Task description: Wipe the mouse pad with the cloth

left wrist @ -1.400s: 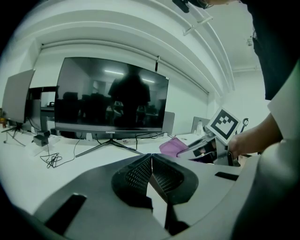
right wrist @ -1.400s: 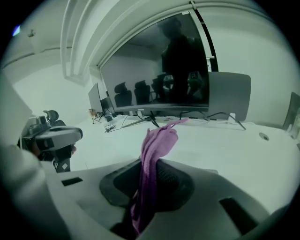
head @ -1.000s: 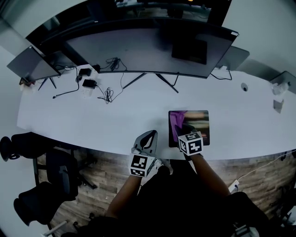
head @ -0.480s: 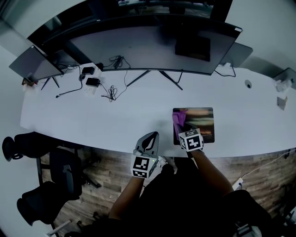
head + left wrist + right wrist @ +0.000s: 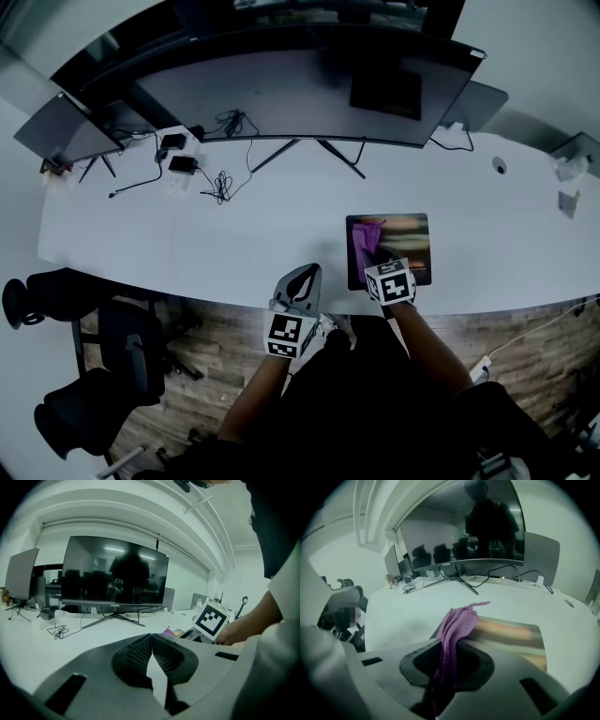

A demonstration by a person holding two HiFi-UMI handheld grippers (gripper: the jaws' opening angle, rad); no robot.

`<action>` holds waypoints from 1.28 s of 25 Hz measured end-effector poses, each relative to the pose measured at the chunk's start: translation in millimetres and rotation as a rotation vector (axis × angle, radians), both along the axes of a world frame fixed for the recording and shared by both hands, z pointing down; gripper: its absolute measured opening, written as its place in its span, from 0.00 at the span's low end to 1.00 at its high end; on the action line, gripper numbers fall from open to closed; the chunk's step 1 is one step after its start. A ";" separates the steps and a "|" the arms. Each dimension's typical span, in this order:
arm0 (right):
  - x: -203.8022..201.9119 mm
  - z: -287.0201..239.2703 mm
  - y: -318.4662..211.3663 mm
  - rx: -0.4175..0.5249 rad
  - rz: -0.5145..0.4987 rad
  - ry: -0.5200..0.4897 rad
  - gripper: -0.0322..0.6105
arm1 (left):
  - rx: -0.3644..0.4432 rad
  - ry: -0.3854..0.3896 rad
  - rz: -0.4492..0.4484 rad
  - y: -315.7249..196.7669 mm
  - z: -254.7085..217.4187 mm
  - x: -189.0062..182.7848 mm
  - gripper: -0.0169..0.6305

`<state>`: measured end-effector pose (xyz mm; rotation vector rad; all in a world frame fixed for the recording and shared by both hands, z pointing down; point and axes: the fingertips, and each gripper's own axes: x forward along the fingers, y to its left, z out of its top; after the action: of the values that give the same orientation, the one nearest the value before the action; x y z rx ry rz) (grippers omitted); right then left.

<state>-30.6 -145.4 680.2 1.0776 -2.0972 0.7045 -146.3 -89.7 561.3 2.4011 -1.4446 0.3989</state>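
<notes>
A rectangular mouse pad with a coloured print lies near the front edge of the white desk. A purple cloth trails over the pad's left part. My right gripper is shut on the cloth at the pad's near edge, and the cloth runs out between its jaws. My left gripper hovers over the desk's front edge to the left of the pad, shut with nothing in it; its pads meet.
A wide curved monitor on a splayed stand spans the back of the desk. Cables and small black boxes lie at the back left. Smaller screens stand at both ends. Office chairs stand on the wood floor at the left.
The right gripper has pulled the cloth back toward the pad's near edge and pushed it out a little again; the cloth now trails up the pad's left side. The left gripper has stayed put.
</notes>
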 end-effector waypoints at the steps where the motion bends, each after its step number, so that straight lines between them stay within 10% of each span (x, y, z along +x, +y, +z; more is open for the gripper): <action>1: 3.4 -0.1 0.3 0.000 0.004 0.004 0.16 | -0.001 0.001 0.002 -0.1 0.6 1.1 0.06; 32: 146.6 1.2 3.8 0.013 0.094 0.224 0.17 | -0.027 0.023 0.077 3.6 13.2 37.9 0.06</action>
<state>116.0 -141.6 681.4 1.2109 -1.8730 0.5857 -108.4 -86.1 574.5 2.4373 -1.3319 0.4054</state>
